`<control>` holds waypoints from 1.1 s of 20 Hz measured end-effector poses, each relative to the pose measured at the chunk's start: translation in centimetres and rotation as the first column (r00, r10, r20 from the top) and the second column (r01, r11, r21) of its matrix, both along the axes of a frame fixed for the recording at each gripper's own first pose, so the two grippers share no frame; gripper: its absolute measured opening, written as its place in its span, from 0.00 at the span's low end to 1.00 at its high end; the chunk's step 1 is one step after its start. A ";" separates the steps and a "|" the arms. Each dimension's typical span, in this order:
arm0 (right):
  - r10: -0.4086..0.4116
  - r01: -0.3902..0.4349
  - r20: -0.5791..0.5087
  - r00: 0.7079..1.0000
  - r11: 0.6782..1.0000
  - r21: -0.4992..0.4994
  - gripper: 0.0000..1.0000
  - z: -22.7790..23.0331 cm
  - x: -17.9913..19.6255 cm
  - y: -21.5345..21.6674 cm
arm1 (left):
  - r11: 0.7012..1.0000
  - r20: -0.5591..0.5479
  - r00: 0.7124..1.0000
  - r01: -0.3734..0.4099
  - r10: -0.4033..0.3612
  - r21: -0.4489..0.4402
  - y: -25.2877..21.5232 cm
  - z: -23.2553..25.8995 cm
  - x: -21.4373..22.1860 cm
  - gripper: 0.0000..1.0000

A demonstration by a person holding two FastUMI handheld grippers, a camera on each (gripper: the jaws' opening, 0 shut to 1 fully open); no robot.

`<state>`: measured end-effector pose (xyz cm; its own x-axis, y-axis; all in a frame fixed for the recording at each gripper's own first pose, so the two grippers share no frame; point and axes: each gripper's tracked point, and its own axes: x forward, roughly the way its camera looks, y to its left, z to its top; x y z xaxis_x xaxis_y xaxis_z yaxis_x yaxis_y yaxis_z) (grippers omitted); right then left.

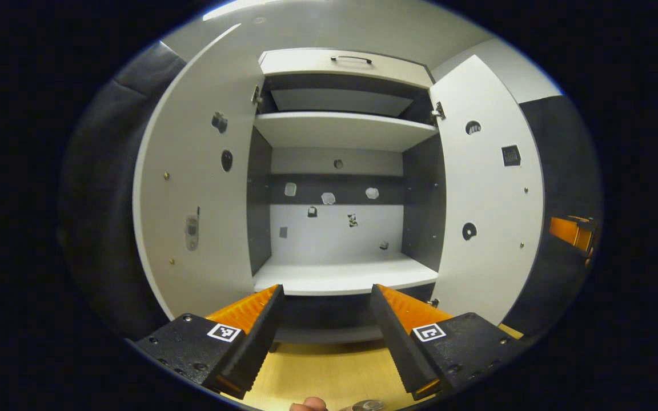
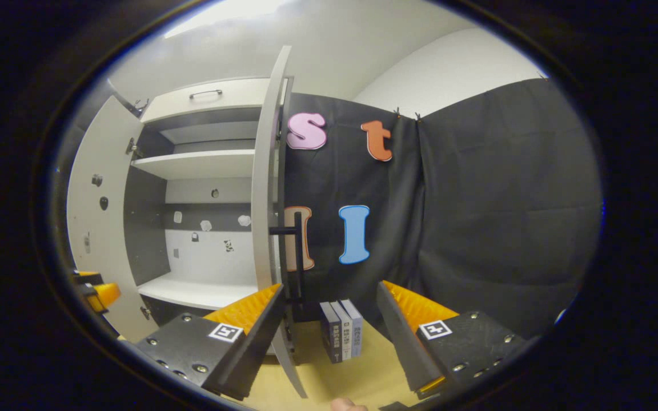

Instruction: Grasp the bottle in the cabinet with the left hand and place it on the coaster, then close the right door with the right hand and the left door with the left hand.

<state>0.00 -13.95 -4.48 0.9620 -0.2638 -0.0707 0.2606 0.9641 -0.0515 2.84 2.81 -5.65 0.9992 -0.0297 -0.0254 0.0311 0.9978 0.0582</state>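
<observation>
1. White boards make up the cabinet (image 1: 340,171), which stands straight ahead of the left gripper (image 1: 326,319). Both of its doors are swung wide, presumably so a hand could reach the shelves.
2. That left gripper has its fingers spread well apart with nothing between them. It is aimed at the lower shelf (image 1: 345,277), which lies just beyond its fingertips and looks bare.
3. No bottle stands on either shelf, so I judge the placing step to be done. At the bottom edge of the left gripper view, below and behind the fingers, sits a small round metallic shape (image 1: 366,405). It may be the bottle's cap or the coaster; too little of it shows to tell.
4. The right gripper (image 2: 329,322) is likewise spread wide and holds nothing. It sits beside the outer face of the right door (image 2: 266,188), whose edge runs up just ahead of its left finger.
5. The door's dark handle (image 2: 295,251) is just beyond the fingertips, a sensible place from which to push the right door shut.
6. A few books (image 2: 341,331) stand on the wooden table (image 2: 329,382) ahead, between the right gripper's fingers and clear of the door.
7. The left door (image 1: 197,188) is off to the left gripper's left, not yet touched.
</observation>
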 end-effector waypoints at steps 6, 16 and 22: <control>0.012 -0.012 0.007 1.000 1.000 -0.007 0.96 0.0 1.3 0.0 | 0.995 0.058 0.994 -0.094 0.096 -0.030 2.9 3.4 -2.1 0.95; 0.054 -0.054 -0.003 0.999 0.997 -0.052 0.96 0.0 1.9 0.8 | 0.965 0.082 0.964 -0.246 0.254 -0.093 9.1 4.6 -5.0 0.95; 0.081 -0.081 -0.009 0.997 0.996 -0.038 0.96 -0.2 2.2 2.1 | 0.949 0.115 0.944 -0.300 0.310 -0.101 12.3 6.0 -6.3 0.95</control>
